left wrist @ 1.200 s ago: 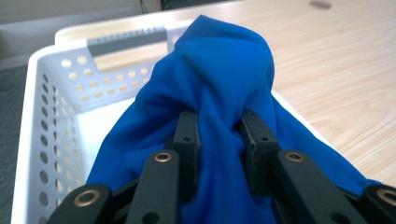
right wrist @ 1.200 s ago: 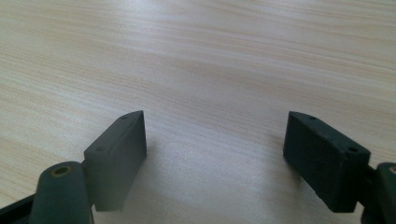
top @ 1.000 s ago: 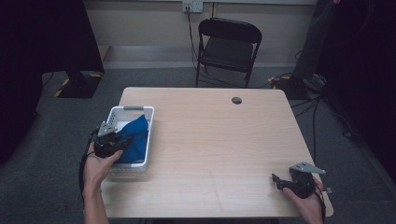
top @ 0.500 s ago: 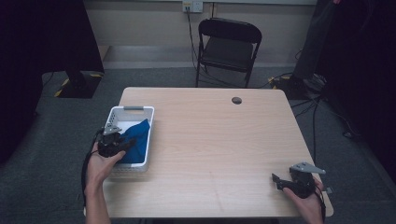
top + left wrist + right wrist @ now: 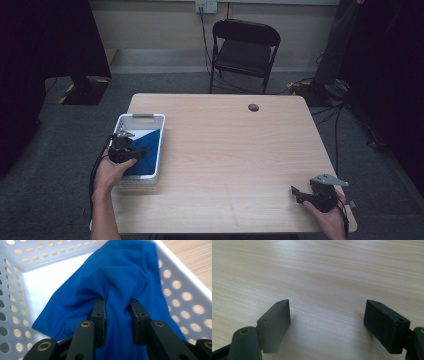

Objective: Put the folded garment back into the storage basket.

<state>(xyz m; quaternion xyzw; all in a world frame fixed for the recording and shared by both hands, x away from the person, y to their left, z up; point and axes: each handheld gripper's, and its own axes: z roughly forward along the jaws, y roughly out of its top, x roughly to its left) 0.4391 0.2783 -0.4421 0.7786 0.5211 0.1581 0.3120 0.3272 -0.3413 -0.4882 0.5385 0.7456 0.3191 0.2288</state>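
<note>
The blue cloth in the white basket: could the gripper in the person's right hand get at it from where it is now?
Probably not without moving. The right gripper sits open at the table's near right corner, and the blue cloth lies far across in the white basket, pinched by the left gripper.

Wooden table (image 5: 225, 150) with white basket (image 5: 159, 145)

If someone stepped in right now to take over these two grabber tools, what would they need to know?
Left gripper: shut on the blue cloth, a bunched fold between its pads, inside the white perforated basket at the table's left edge.
Right gripper: open, holding nothing, resting low over bare wooden table at the near right corner.
Done: cloth gripped.
Left: probably lifting it out of the basket.
</note>
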